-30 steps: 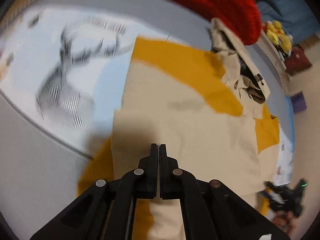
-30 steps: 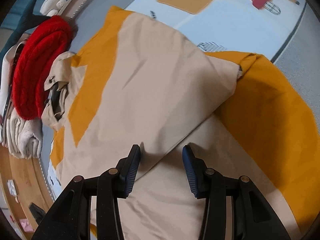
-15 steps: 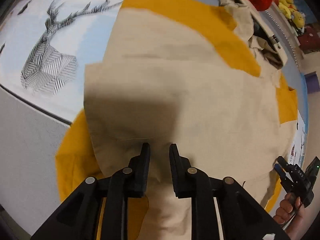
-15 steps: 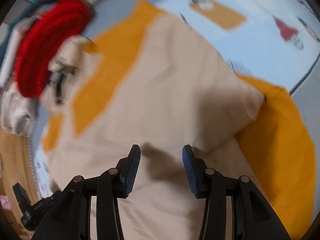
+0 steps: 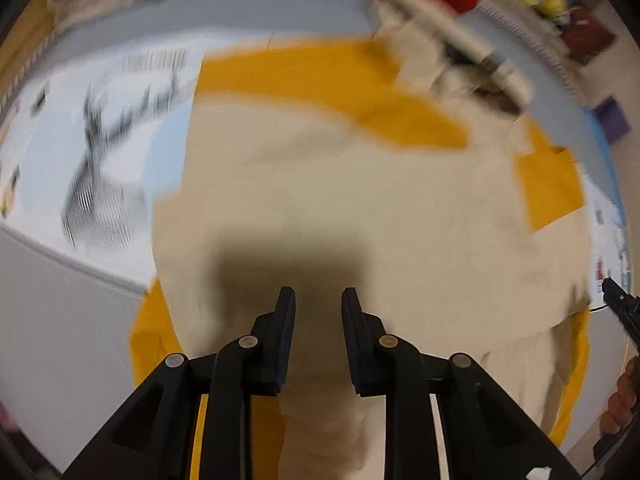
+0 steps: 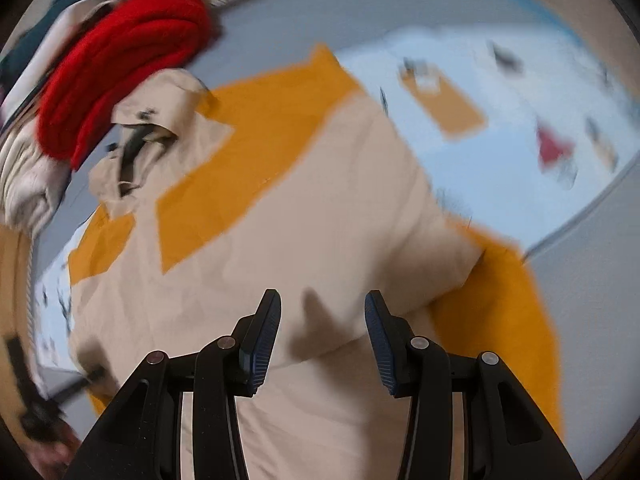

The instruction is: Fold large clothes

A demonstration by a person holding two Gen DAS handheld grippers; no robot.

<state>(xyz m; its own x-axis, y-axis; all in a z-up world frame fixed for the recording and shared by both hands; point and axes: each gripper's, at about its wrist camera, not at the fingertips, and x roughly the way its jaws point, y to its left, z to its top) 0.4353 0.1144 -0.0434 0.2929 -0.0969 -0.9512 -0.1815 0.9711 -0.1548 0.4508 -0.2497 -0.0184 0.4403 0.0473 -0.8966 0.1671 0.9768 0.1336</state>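
Under both grippers: the big beige-and-mustard garment (image 5: 360, 184) lies spread on a printed bed cover (image 5: 100, 128), partly folded, with a beige panel laid over the mustard parts.

Left gripper (image 5: 318, 300): hovers right above the beige panel. The jaws are parting and there's no cloth between them, so it's let go (its shadow sits on the fabric just ahead of the tips).

Right gripper (image 6: 322, 304): jaws stand apart with nothing pinched, above the folded edge (image 6: 360, 344) where one beige layer overlaps another.

Why it lies like this: my guess is a side or sleeve got laid inward across the body to narrow it. That would explain both hands being empty over it.

Mustard bits: one patch pokes out just left of the left gripper, another to the right of the right gripper. The fold doesn't cover everything yet.

Collar end: far ahead of both grippers, the collar (image 6: 152, 128) is rumpled and touching a red knitted item (image 6: 120, 76).

Pile: the red thing sits on other clothes beyond the garment, maybe already-done ones (too blurry to say).

Containers: none that I can see, no basket or box, everything's loose on the cover.

Other hand: the right hand (image 5: 618, 412) shows low and to the right of the left gripper.
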